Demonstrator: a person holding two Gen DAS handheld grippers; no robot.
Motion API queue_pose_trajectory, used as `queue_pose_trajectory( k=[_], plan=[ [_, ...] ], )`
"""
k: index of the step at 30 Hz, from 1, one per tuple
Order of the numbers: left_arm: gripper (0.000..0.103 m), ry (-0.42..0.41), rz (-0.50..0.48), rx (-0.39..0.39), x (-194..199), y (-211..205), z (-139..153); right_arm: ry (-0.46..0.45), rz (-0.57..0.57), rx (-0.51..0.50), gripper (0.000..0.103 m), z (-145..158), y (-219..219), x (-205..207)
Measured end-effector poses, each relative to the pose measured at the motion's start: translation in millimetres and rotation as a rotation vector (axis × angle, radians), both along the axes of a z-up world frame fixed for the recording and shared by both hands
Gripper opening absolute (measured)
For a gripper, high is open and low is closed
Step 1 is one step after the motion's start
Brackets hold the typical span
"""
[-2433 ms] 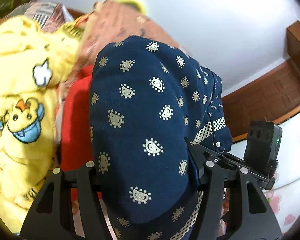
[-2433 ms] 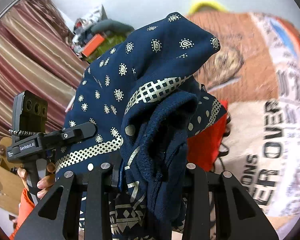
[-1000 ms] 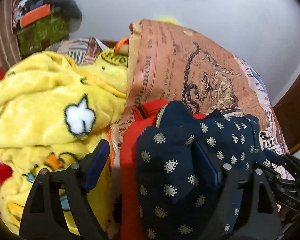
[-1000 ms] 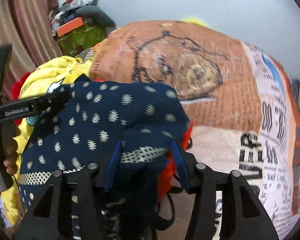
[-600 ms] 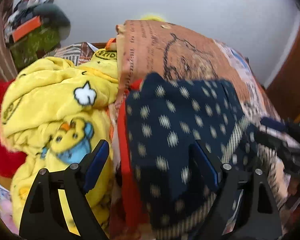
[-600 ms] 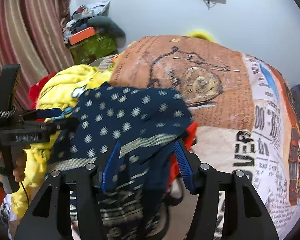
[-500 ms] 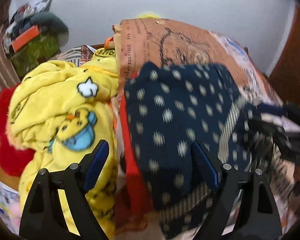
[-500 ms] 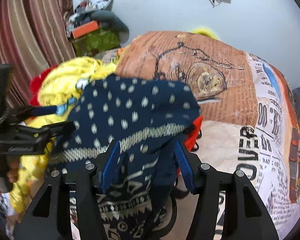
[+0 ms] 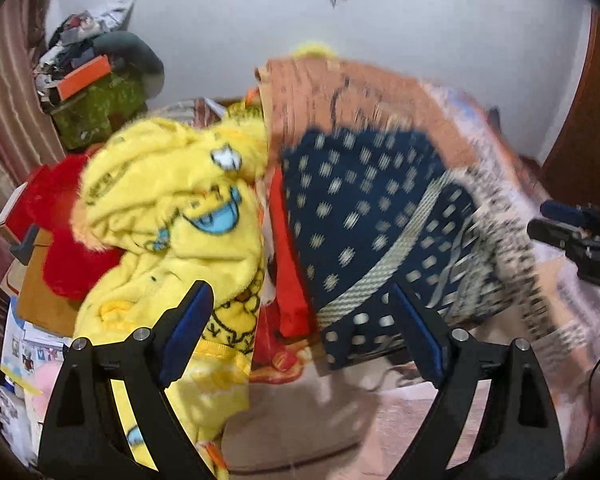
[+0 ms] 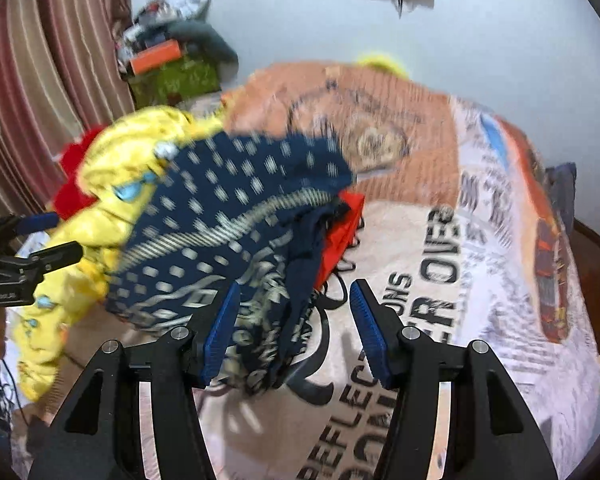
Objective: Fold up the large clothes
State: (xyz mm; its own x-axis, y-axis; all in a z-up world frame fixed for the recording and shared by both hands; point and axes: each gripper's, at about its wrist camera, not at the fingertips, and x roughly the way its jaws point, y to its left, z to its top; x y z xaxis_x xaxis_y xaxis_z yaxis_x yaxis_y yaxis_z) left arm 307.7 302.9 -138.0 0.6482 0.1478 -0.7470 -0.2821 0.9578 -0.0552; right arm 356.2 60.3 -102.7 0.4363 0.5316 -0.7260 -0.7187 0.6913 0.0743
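From my left wrist view, my left gripper has its jaws wide apart; they have just been opening a little more, and nothing is pressed between them. The navy patterned garment lies folded on the bed, on top of a red garment, just beside the yellow fleece blanket. My right gripper shows at the right edge.

From my right wrist view, my right gripper has its jaws about half apart, and the pads touch no cloth. The navy garment hangs a little over the printed bedspread in front of them.

I judge that the fold is placed and I am letting go. To do this well, I should lift both grippers straight away, so no pad catches an edge and pulls the fold open.
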Motion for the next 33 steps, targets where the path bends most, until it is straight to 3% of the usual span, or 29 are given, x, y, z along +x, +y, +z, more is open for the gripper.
queue_pose_trajectory(
  k=[4, 9, 14, 21, 25, 28, 30, 32, 33],
  plan=[
    [0.089, -0.136, -0.005, 0.001, -30.2, -17.2, 55.9, -0.07, 0.015, 0.114, 0.053, 52.7, -19.7, -36.0],
    [0.089, -0.345, -0.034, 0.078, -83.8, -56.1, 131.4, -0.205, 0.028, 0.263, 0.053, 122.5, -49.8, -94.2],
    [0.089, -0.517, -0.041, 0.15, -137.9, -96.4, 178.8, -0.273, 0.035, 0.408, 0.053, 162.2, -79.0, -143.5],
    [0.089, -0.659, -0.018, 0.203, -196.5, -136.7, 196.6, -0.417, -0.002, 0.459, 0.053, 178.9, -101.5, -203.2],
    [0.09, -0.682, -0.004, 0.194, -215.1, -146.2, 193.1, -0.462, -0.05, 0.465, 0.082, 177.3, -102.8, -215.0],
    [0.102, -0.683, 0.012, 0.208, -221.8, -151.1, 190.6, -0.47, -0.078, 0.459, 0.083, 176.4, -101.9, -216.0],
    [0.103, -0.679, 0.012, 0.214, -224.3, -152.1, 189.3, -0.485, -0.098, 0.437, 0.089, 174.9, -99.5, -216.0],
    [0.102, -0.669, 0.009, 0.213, -224.6, -154.1, 187.2, -0.502, -0.116, 0.42, 0.103, 173.5, -98.6, -219.1],
    [0.103, -0.665, 0.008, 0.21, -224.5, -154.5, 186.2, -0.514, -0.127, 0.419, 0.103, 173.6, -97.2, -219.1]
  ],
)
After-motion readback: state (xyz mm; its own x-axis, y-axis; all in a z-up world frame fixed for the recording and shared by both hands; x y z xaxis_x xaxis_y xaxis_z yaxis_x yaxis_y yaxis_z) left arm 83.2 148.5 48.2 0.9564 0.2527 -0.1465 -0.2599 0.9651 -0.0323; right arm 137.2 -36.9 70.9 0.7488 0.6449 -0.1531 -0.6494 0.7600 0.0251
